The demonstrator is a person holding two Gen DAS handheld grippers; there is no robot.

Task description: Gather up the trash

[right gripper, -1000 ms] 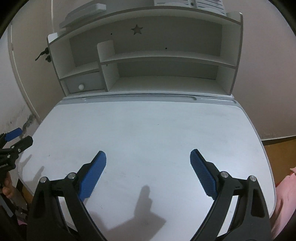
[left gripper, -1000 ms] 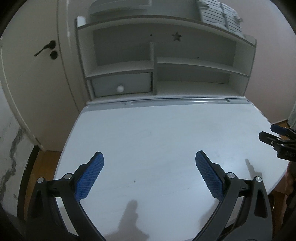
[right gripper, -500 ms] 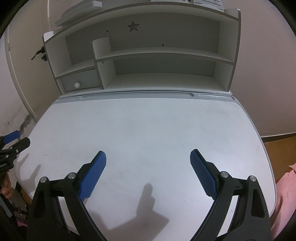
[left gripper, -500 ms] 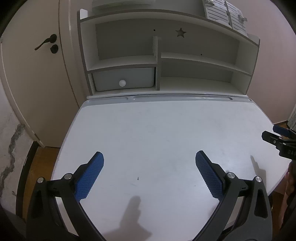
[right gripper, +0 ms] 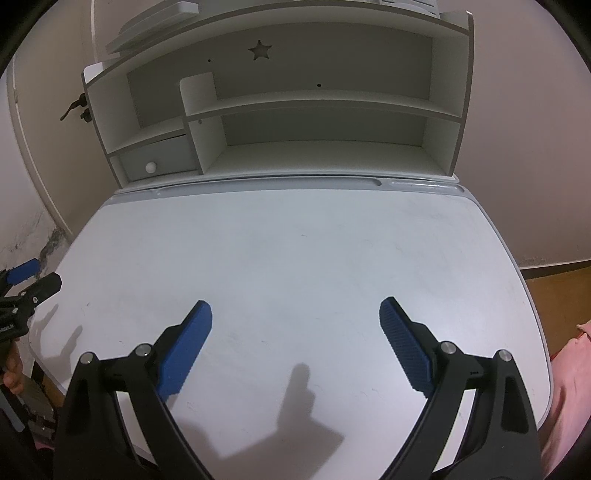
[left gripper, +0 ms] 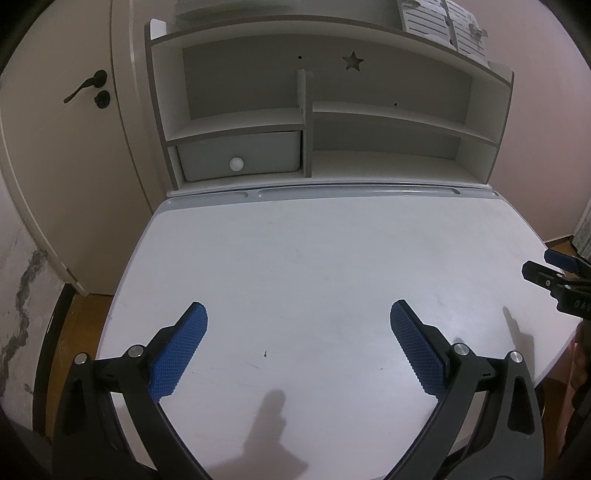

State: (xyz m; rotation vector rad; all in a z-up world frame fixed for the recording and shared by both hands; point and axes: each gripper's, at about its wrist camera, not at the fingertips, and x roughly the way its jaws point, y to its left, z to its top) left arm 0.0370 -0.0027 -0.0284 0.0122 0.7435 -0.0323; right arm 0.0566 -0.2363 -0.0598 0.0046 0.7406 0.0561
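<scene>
Both claws, left claw [left gripper: 298, 321] and right claw [right gripper: 295, 319], spread wide (nothing gripped) above white desk [left gripper: 332, 258].

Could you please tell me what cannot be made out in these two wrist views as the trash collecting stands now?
- Inside of the closed pale grey drawer with a round white knob: hidden by its front, both views.
- Flat white items on top of the white shelf unit: cut off by the upper edge.
- Floor beneath the white desk: hidden by the desktop.
- No trash shows; the open left gripper and open right gripper hold nothing.
</scene>
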